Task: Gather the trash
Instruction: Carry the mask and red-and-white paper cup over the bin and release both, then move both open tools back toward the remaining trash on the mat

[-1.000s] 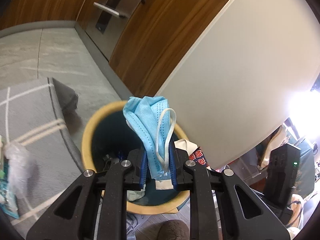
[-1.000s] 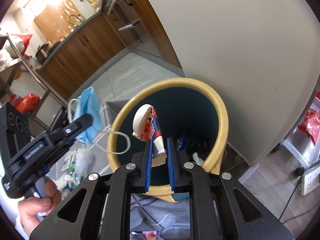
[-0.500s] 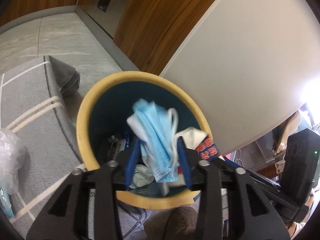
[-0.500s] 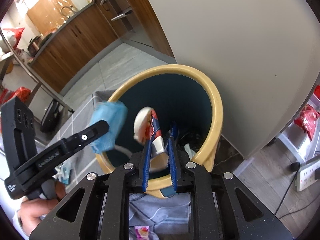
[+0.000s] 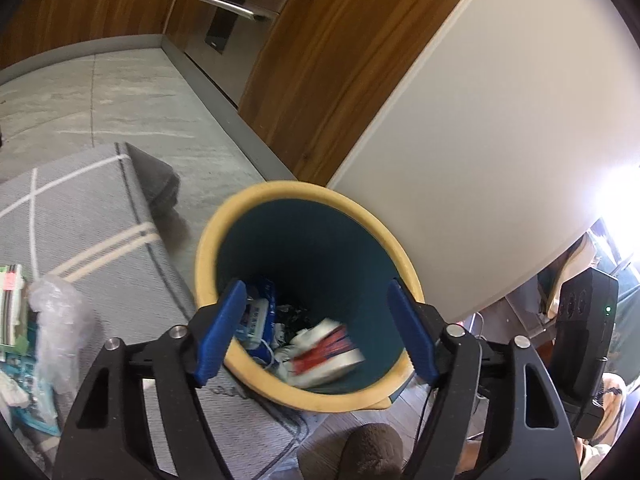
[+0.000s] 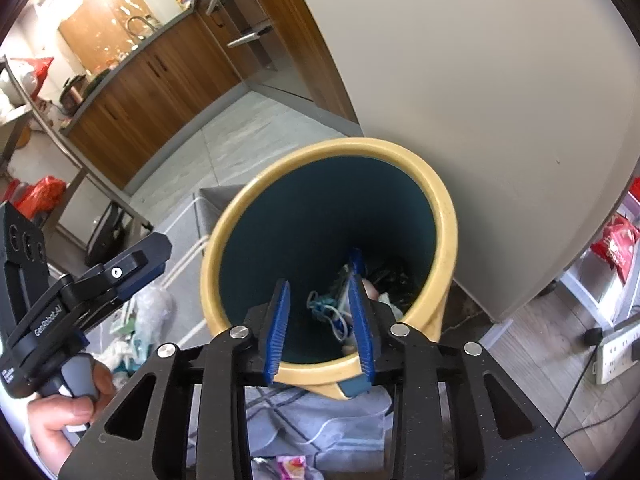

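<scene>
- The left gripper (image 5: 316,336) hung over the near rim of the trash bin (image 5: 256,204), its blue pads spread wide with nothing between them.
- The right gripper (image 6: 320,322) was also parted and empty, over the near edge of the same bin (image 6: 440,208).
- Inside the bin, at the bottom, lay a red-and-white wrapper (image 5: 326,354), blurred, beside a blue-and-white packet (image 5: 256,316) and dark scraps.
- From the right wrist view, a blue mask with white loops (image 6: 326,308) lay among the litter in the bin's bottom.
- A white panel (image 5: 500,140) stood just behind the bin on the right; wooden cabinets (image 5: 320,60) ran along the far side.
- A grey rug with white stripes (image 5: 80,216) lay left of the bin, touching its base.
- A crumpled clear plastic bag (image 5: 56,320) and some packets (image 5: 14,292) rested on the rug at the near left.
- A power strip (image 6: 616,350) sat on the wooden floor at the right.
</scene>
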Action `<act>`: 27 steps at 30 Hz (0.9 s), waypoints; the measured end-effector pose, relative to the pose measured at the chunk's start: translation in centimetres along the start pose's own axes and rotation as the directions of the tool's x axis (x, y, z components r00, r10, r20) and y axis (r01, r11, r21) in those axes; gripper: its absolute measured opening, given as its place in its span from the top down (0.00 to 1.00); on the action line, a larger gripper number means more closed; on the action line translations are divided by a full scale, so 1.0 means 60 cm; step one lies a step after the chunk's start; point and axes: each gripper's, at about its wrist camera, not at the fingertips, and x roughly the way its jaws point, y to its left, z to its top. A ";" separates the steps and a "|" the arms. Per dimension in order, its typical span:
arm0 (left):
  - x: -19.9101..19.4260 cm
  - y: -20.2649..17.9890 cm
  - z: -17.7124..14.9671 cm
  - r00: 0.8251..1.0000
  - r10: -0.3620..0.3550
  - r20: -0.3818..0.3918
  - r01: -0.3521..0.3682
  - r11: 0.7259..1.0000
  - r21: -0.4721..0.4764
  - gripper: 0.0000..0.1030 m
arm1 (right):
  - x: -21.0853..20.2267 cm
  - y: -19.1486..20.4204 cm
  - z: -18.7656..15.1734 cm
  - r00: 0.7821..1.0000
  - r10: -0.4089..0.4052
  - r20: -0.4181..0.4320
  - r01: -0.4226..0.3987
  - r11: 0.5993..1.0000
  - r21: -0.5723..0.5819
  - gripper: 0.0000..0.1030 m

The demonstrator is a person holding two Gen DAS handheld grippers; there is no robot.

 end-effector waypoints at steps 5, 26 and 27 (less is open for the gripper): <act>-0.036 0.020 0.006 0.999 0.032 0.032 -0.032 0.999 0.000 0.25 | -0.002 0.025 0.001 1.000 0.023 0.012 -0.022 0.999 -0.029 0.59; -0.227 0.203 -0.015 0.961 0.246 0.126 -0.225 0.961 -0.164 0.15 | 0.025 0.145 -0.016 0.993 0.118 -0.032 -0.121 0.982 -0.145 0.40; -0.237 0.216 -0.018 0.958 0.258 0.128 -0.234 0.955 -0.181 0.15 | 0.025 0.147 -0.017 0.992 0.122 -0.035 -0.126 0.980 -0.152 0.40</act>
